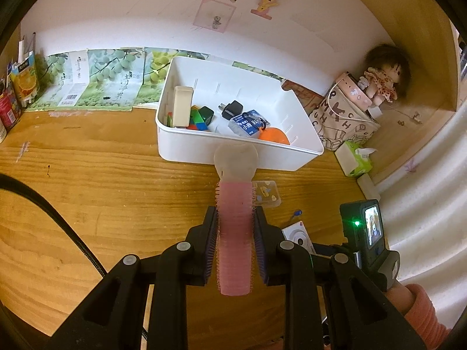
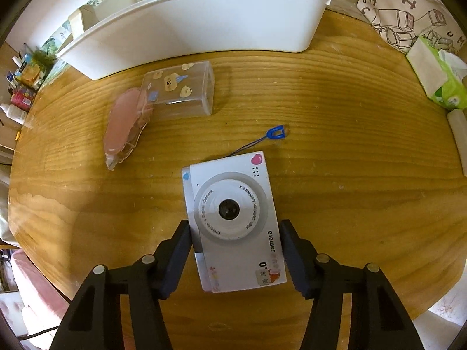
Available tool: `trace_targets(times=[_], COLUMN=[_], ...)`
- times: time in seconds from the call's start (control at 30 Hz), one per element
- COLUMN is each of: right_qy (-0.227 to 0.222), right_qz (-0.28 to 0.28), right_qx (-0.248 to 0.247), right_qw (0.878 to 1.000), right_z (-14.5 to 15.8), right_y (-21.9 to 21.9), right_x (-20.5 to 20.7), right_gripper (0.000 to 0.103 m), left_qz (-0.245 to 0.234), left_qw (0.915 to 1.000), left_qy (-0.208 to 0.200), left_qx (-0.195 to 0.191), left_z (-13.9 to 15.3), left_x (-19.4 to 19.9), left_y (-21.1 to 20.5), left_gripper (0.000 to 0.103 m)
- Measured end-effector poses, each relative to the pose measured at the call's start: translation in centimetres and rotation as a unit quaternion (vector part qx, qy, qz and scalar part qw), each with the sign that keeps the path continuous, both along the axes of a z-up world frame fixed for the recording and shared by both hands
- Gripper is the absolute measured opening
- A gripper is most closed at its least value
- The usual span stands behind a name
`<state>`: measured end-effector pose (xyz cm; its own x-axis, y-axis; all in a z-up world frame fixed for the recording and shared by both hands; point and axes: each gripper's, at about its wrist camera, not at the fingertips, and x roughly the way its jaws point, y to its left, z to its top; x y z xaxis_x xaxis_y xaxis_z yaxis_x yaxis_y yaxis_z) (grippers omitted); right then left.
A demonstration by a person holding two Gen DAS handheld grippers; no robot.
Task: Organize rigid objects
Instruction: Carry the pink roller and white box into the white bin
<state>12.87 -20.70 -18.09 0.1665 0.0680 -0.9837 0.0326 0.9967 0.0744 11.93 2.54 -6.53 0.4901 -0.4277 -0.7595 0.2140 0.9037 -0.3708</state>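
My left gripper (image 1: 235,218) is shut on a pink hair roller (image 1: 235,233) with a translucent round clip end (image 1: 235,159), held above the desk just short of the white bin (image 1: 186,143). The bin holds a cream box (image 1: 183,105), a colourful cube (image 1: 198,118), a black charger (image 1: 232,108), a blue pack (image 1: 246,124) and an orange piece (image 1: 274,136). My right gripper (image 2: 235,230) straddles a white children's camera (image 2: 233,218) lying on the desk; its jaws touch or nearly touch the camera's sides. The roller also shows in the right wrist view (image 2: 125,122).
A clear plastic case with stickers (image 2: 179,92) lies on the desk before the bin (image 2: 204,23). A printed bag (image 1: 341,122), a doll (image 1: 382,81) and a tissue pack (image 1: 354,157) stand at right. Bottles and cartons (image 1: 17,93) stand at far left.
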Motion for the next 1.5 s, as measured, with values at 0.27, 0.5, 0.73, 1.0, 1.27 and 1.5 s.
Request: trace_targets(times=[0.27,0.5,0.73,1.0,1.27,1.5], right_qy=[0.001,-0.015,-0.046,-0.085,-0.12,-0.153], right_qz=[-0.005,-0.011,-0.019,-0.016,-0.016,-0.014], right_qx=[0.009,0.019,0.023,0.019,0.017,0.017], right_qw=[1.0,1.0,0.999,0.996,0.992,0.988], right_z=[-0.1,1.2,4.1,7.0,9.5,12.0], right_y=[-0.8,-1.6,-3.2,-3.7,-4.3,-4.6], right_x=[-2.2,-3.4,-4.0,-2.0,1.2,4.5], right_gripper=[0.06,0.059,0.059,0.059,0.059,0.059], left_qz=[0.005,0.005,-0.006,-0.019,-0.029,-0.033], left_qw=[0.9999,0.9997,0.9994,0.998,0.9959,0.9943], left_qy=[-0.011,-0.022,-0.035,-0.06,-0.085,-0.101], left_qx=[-0.001,0.0,-0.002,-0.008,-0.006,-0.002], left_z=[0.5,1.0,1.6,3.1,4.6,5.6], left_x=[-1.4,-2.8,-3.6,-3.1,-1.3,1.3], left_y=[0.2,0.2,-0.4,-1.6,-2.5,-3.2], left_gripper=[0.025,0.025,0.025,0.025,0.025,0.025])
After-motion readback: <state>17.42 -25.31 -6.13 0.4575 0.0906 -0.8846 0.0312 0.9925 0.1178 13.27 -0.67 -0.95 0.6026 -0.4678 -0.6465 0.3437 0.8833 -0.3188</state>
